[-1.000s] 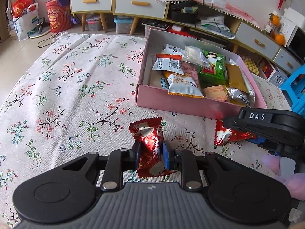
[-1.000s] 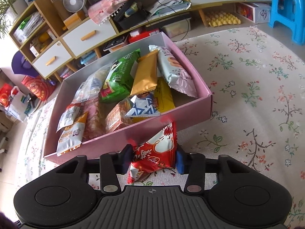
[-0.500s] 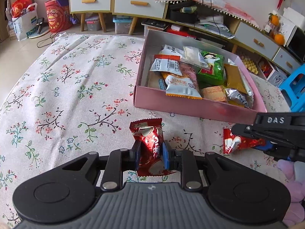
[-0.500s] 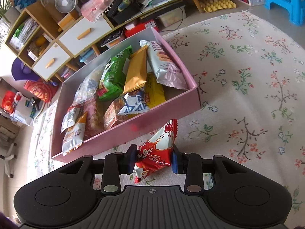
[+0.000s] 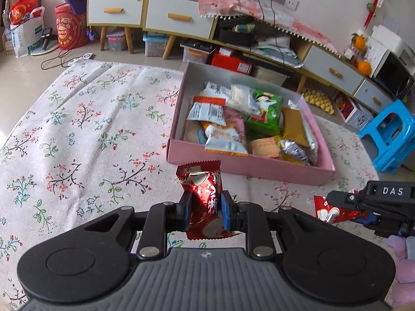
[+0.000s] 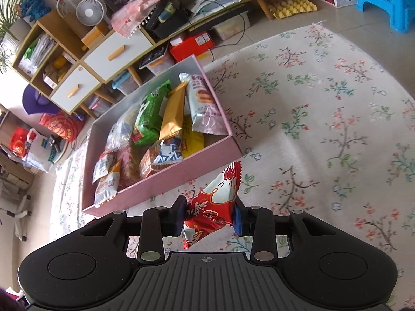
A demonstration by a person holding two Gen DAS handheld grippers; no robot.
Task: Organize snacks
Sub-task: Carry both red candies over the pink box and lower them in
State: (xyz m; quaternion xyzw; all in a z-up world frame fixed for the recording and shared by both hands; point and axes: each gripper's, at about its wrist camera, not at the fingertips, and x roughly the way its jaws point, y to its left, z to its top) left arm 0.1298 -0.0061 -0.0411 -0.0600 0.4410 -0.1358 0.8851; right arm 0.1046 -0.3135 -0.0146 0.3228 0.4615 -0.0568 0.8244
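My left gripper is shut on a red foil snack packet and holds it above the floral cloth, in front of the pink box. The box holds several snack packets. My right gripper is shut on a red-and-white snack packet and holds it above the cloth, near the pink box's front wall. In the left wrist view the right gripper shows at the right edge with its packet.
The floral cloth covers the floor around the box. Low cabinets with drawers and clutter stand behind. A blue stool is at the right. A pink plush thing lies at the lower right.
Both grippers have risen with their packets off the cloth. The box looks smaller and farther in both views. The right gripper has moved away to the right in the left view.
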